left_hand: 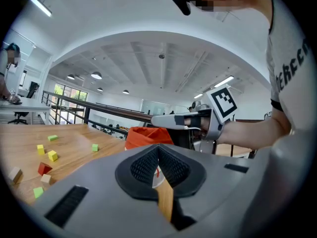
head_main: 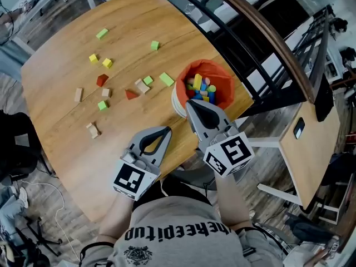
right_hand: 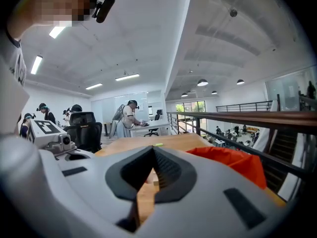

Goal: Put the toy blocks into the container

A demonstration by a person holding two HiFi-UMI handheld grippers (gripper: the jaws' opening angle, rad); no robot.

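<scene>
My claws: right gripper [head_main: 193,104] clenched, empty, at the container [head_main: 223,71] rim; left gripper [head_main: 166,130] clenched, empty.
Done: I judge the container roughly half full.
Left: about a dozen toy blocks [head_main: 102,80] loose on the table [head_main: 61,143].

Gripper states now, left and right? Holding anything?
Left gripper: closed, empty.
Right gripper: closed, empty.
</scene>
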